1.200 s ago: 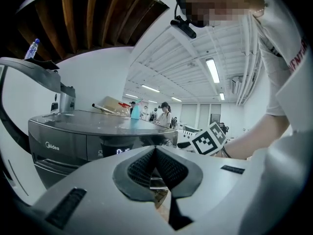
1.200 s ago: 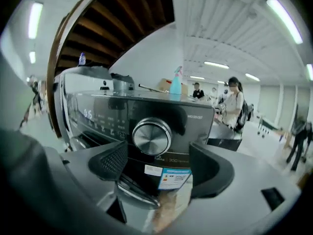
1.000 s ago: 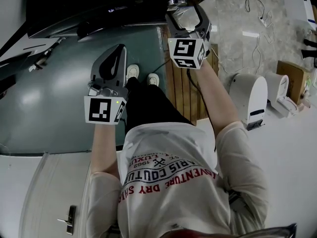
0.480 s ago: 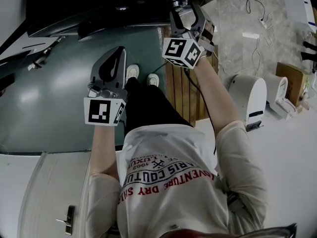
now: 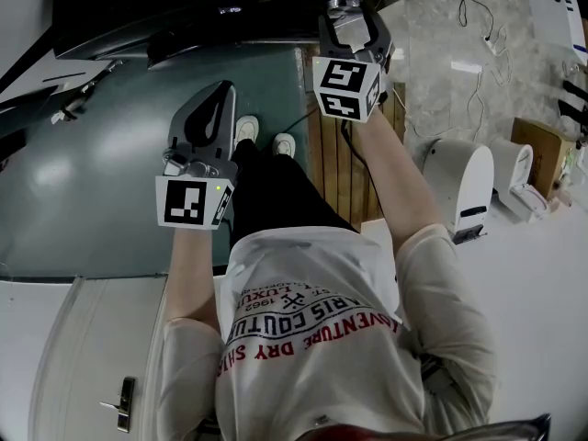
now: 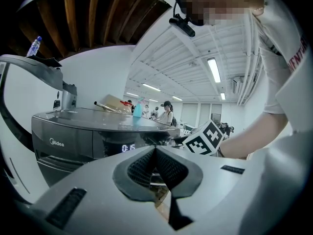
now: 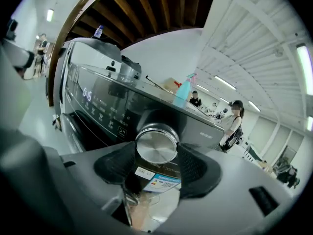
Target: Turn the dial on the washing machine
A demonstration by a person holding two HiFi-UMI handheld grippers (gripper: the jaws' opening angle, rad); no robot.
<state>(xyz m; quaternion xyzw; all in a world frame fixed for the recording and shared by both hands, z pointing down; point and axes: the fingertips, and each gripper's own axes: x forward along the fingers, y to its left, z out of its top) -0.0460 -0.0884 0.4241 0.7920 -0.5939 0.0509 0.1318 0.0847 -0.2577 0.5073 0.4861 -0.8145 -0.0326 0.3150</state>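
Observation:
The silver dial point(image 7: 156, 146) sits at the right end of the dark washing machine's control panel point(image 7: 102, 106). My right gripper point(image 7: 156, 154) has the dial between its jaws; they are closing and both pads touch its rim. From the head view, the right gripper point(image 5: 347, 12) reaches up to the dial point(image 5: 342, 4) under the machine's front edge point(image 5: 184, 12). The left gripper point(image 5: 219, 97) hangs lower at the left, shut with nothing in it, apart from the machine. Its pads point(image 6: 146, 163) meet in the left gripper view, where the washing machine point(image 6: 68, 138) stands ahead.
A wooden slatted board point(image 5: 335, 163) lies on the floor under my right arm. A white appliance point(image 5: 464, 186) and a cardboard box point(image 5: 542, 145) stand at the right. A blue spray bottle point(image 7: 183, 89) rests on the machine's top. The person's shoes point(image 5: 262, 138) stand on the green floor.
The right gripper has shifted slightly up and right onto the dial, and its jaws have narrowed around it. The left gripper has stayed where it was.

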